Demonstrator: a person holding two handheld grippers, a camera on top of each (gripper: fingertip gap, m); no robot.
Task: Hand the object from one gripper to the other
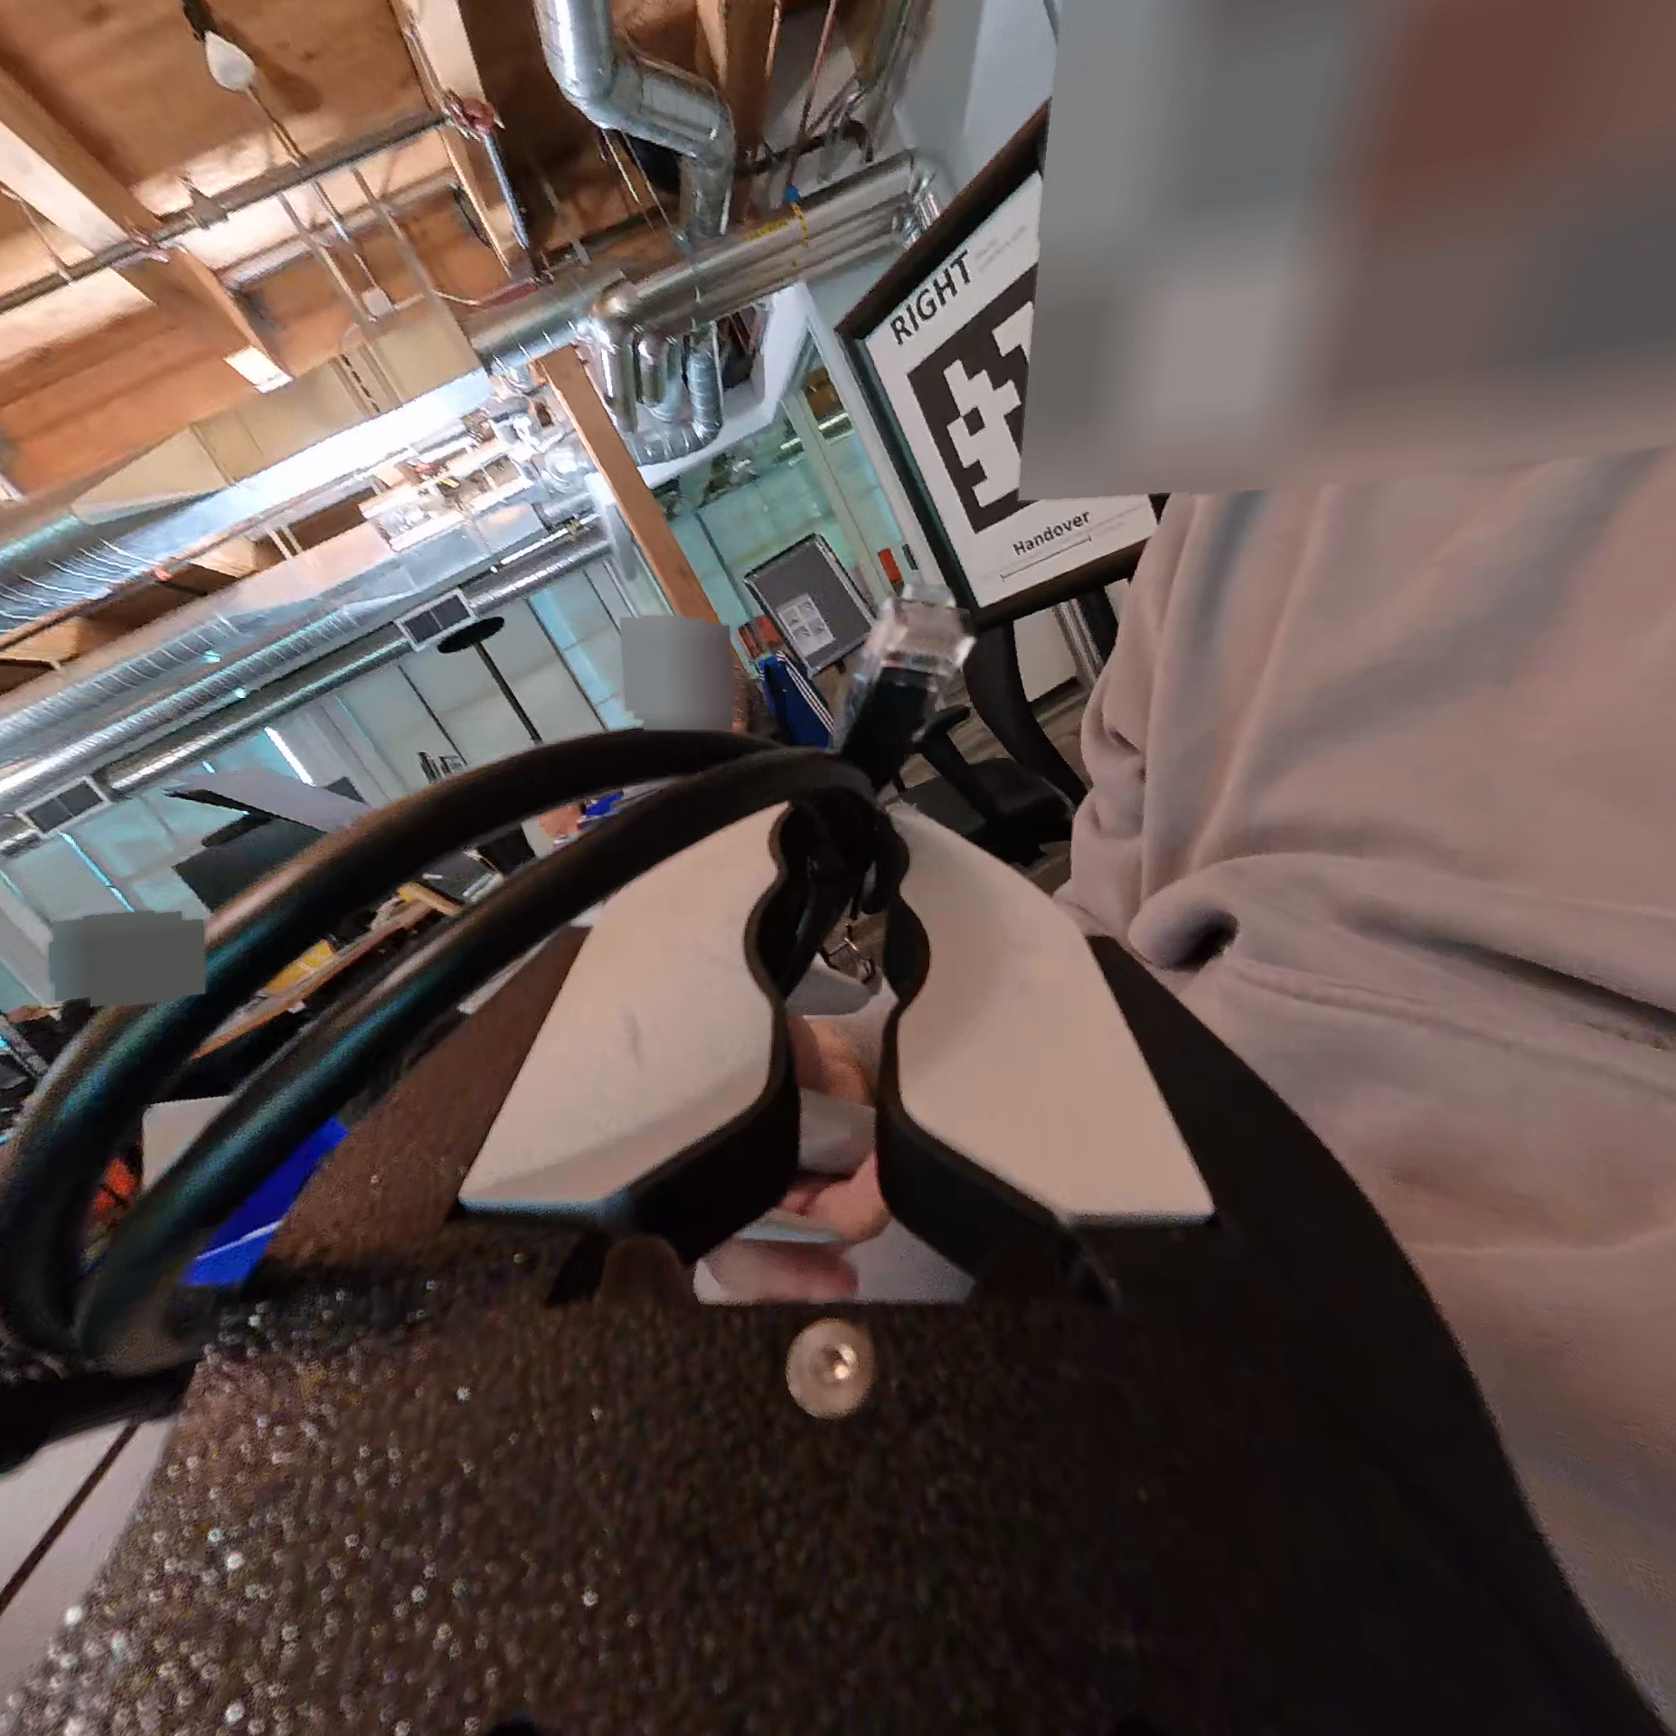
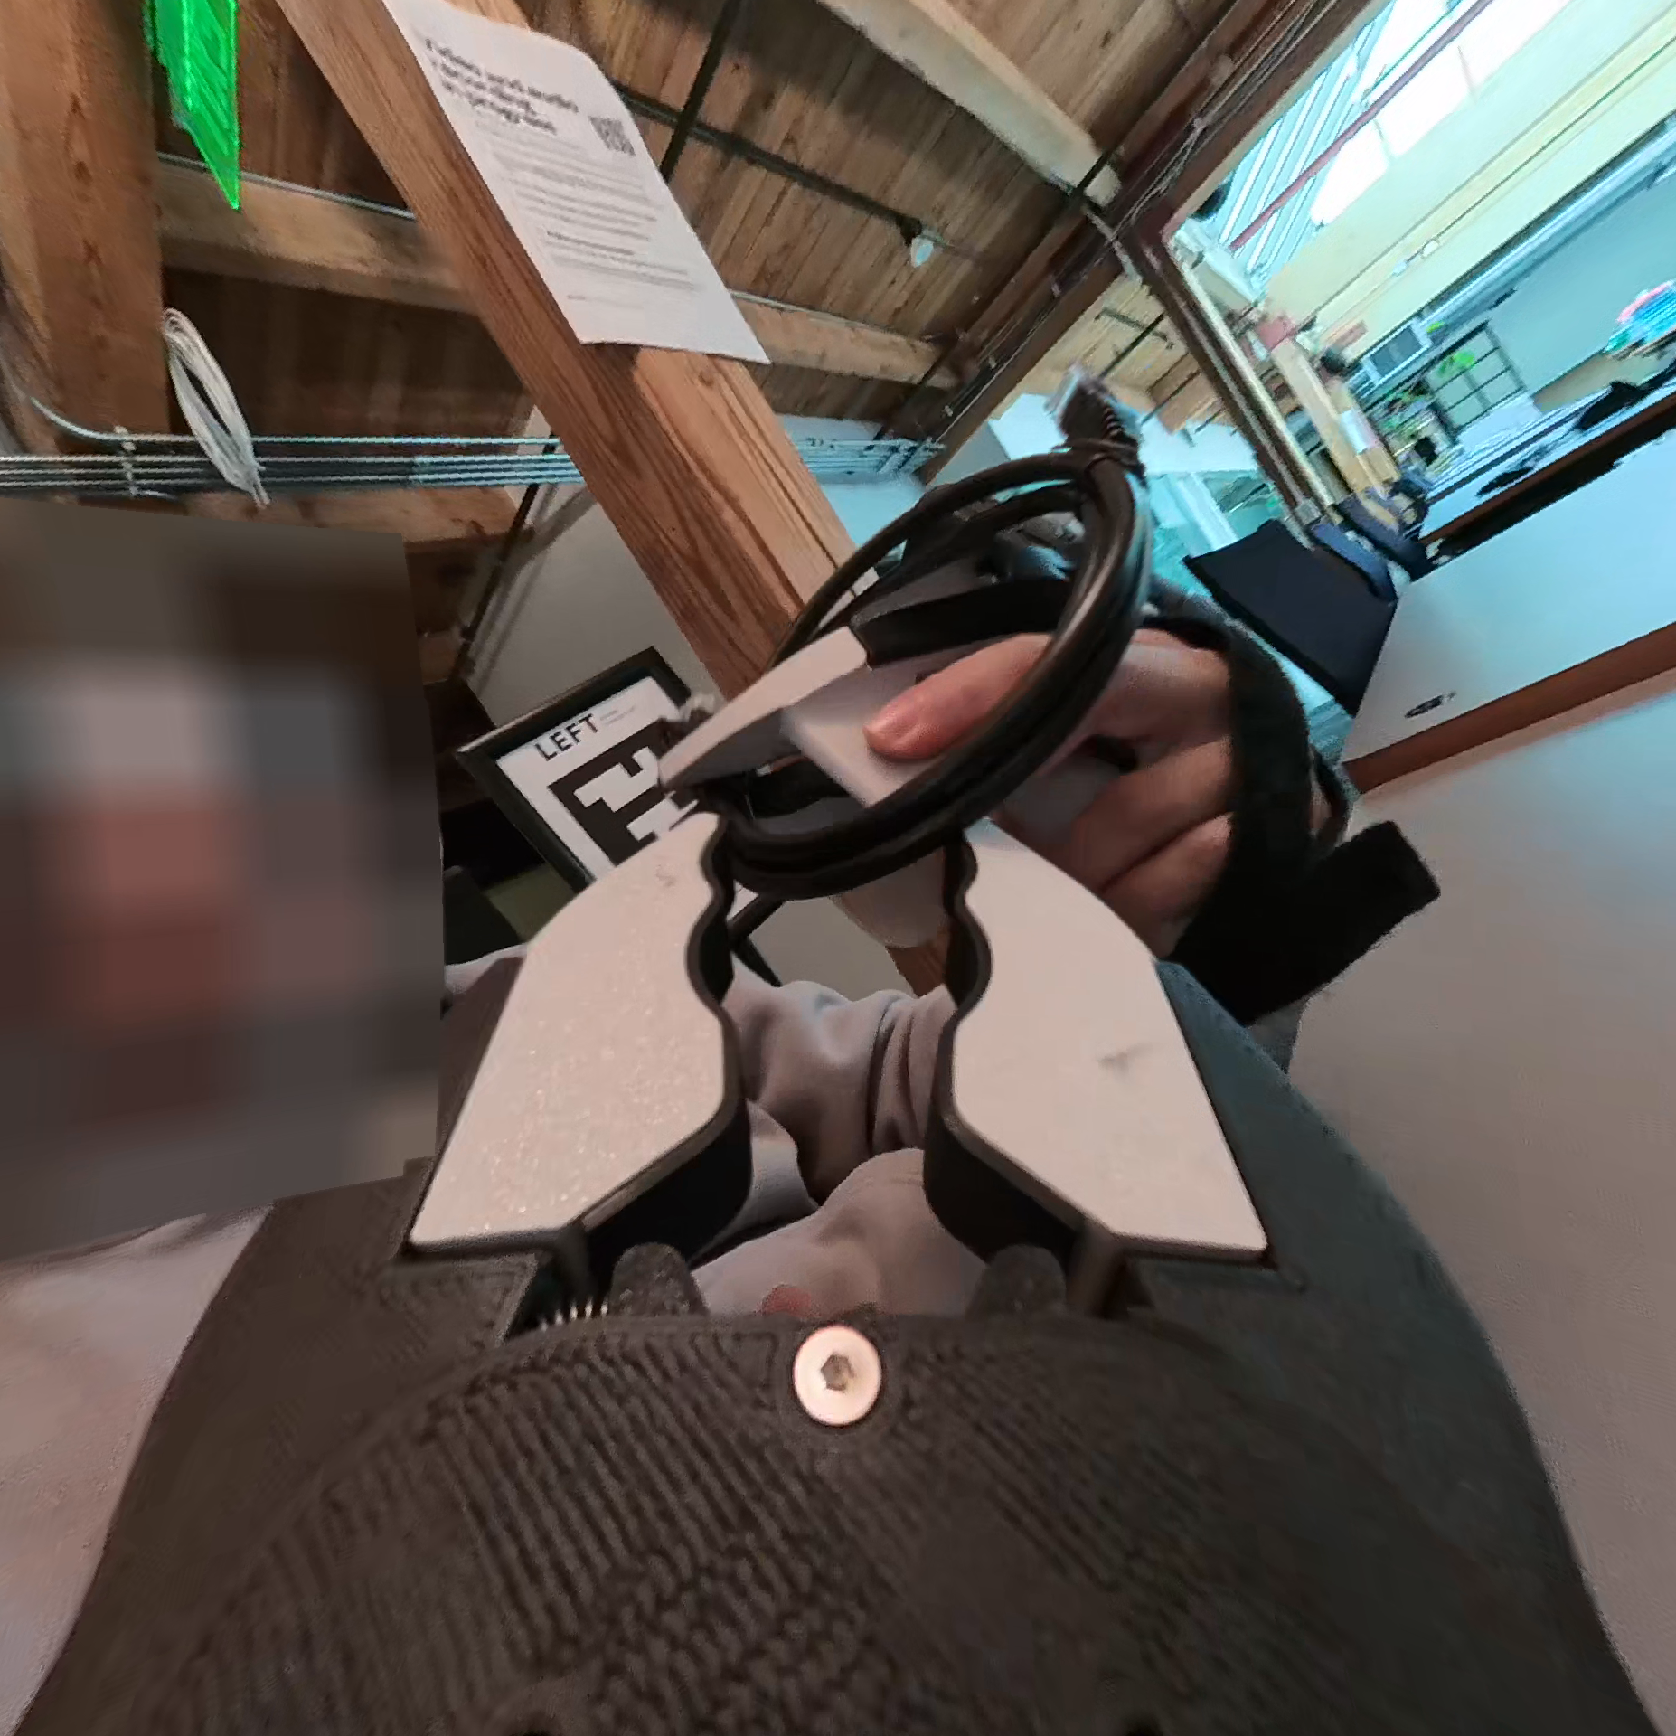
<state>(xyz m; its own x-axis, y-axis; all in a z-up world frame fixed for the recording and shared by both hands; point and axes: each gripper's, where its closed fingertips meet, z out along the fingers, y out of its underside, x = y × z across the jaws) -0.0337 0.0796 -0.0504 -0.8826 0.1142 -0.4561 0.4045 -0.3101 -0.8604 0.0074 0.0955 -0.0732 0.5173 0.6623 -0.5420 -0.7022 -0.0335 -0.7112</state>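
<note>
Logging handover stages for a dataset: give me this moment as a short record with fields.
object: coiled black cable with a clear connector
left gripper: shut on the cable
right gripper: open, the coil lies between its fingertips
stage: cable not yet passed over
holder: a hand carries the left gripper

Silver ducts (image 1: 665,122) overhead; wooden post (image 2: 628,376) bearing paper sheet (image 2: 581,178); framed marker sign (image 1: 966,413).
</note>
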